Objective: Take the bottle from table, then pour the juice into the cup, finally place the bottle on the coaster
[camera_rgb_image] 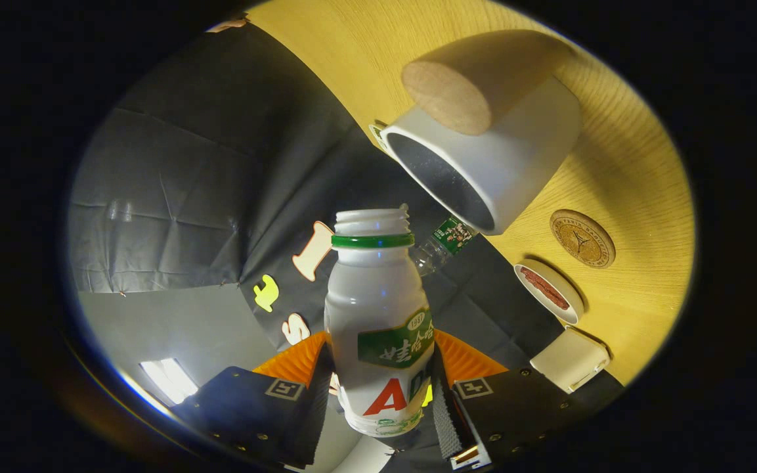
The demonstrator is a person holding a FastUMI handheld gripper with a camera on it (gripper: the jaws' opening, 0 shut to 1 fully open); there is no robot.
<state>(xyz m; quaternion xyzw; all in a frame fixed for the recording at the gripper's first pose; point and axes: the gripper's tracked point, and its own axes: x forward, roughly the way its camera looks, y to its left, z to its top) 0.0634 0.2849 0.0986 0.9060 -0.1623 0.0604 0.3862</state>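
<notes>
**Open yoghurt-drink bottle held low on its body, tipped toward the cup**

The gripper (383, 394) is closed on the white plastic bottle (378, 315), one finger pad pressing each side of the lower body, about level with the red lettering and below the green label band. The bottle's cap is off; its threaded mouth, ringed by a green collar, points ahead of the fingers toward the rim of the white cup (490, 171), which has a cork-coloured handle. The whole scene looks rolled over, which suggests the bottle is being tipped for the pour; the mouth sits near the cup's opening but is not yet over it, and no liquid shows.

Handling, as a judgement: this is a thin-walled, light plastic bottle with a smooth glossy label, so it may slip or dent under hard pressure. The low grip leaves the neck clear for pouring, but puts the weight ahead of the pads, so the bottle could pivot as it tilts. Moderate, steady squeeze seems right.

The round cork coaster (582, 238) lies on the wooden worktop (641, 197) beyond the cup, with a small white dish (549, 289) just beside it.
</notes>
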